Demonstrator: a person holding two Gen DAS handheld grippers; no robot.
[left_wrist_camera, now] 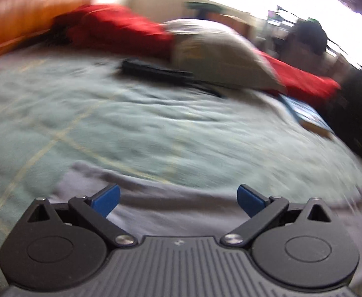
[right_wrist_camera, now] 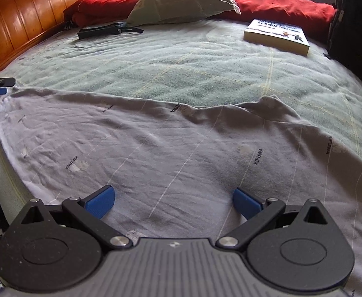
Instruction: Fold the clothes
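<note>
The grey garment [right_wrist_camera: 156,143] is spread flat on the bed cover [right_wrist_camera: 181,69], directly under and ahead of both jaws. The right gripper [right_wrist_camera: 172,201] and left gripper [left_wrist_camera: 178,201] are released, nothing between them. An edge should be pinched cleanly, one layer only. Ahead of the jaws free room is seen; the book [right_wrist_camera: 277,36] lies far ahead to the right.

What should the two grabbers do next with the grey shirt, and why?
Probably lower both and pinch the shirt's near edge. The right gripper and left gripper are open and hold nothing, and the shirt lies spread flat on the bed, not yet folded.
</note>
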